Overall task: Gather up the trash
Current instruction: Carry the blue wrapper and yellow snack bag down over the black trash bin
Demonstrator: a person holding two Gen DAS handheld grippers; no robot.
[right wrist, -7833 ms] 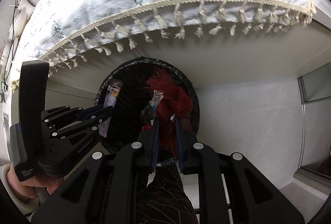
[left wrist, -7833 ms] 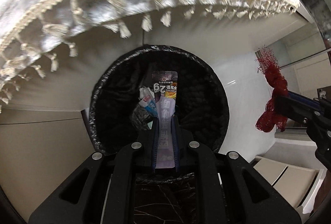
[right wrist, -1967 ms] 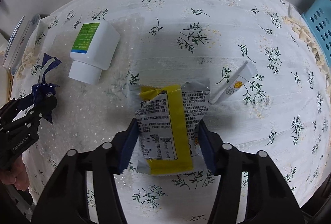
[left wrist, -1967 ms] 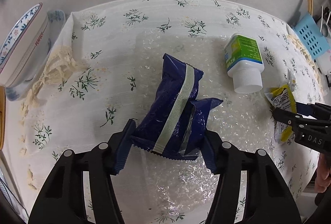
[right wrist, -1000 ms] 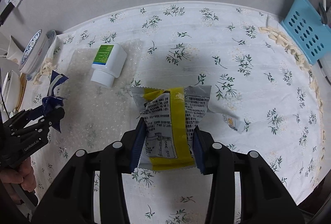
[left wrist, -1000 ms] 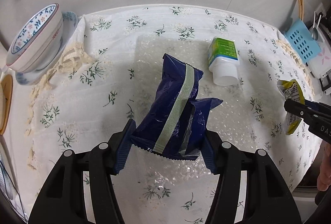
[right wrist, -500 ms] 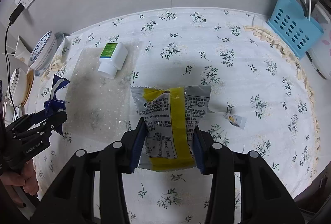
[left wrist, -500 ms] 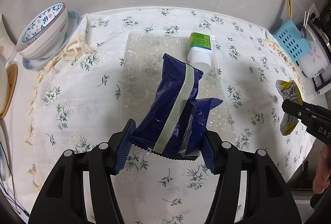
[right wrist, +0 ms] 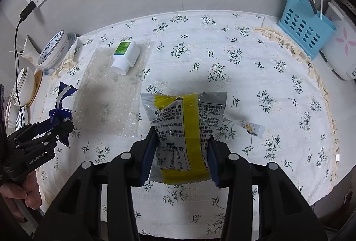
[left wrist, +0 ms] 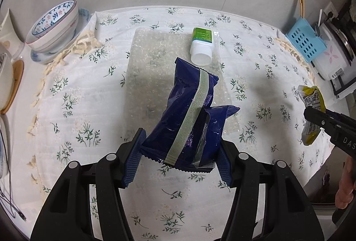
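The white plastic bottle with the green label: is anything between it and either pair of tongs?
Only what the tongs already hold. The left tongs grip a dark blue wrapper, which overlaps the white plastic bottle with the green label in that view; the right tongs grip a yellow-and-silver wrapper.

Left gripper points steeply down, both blue pads pressed against a dark blue wrapper. Right gripper is angled down the same way, jaws clamped on a yellow-and-grey packet. A hand grips the left handle.
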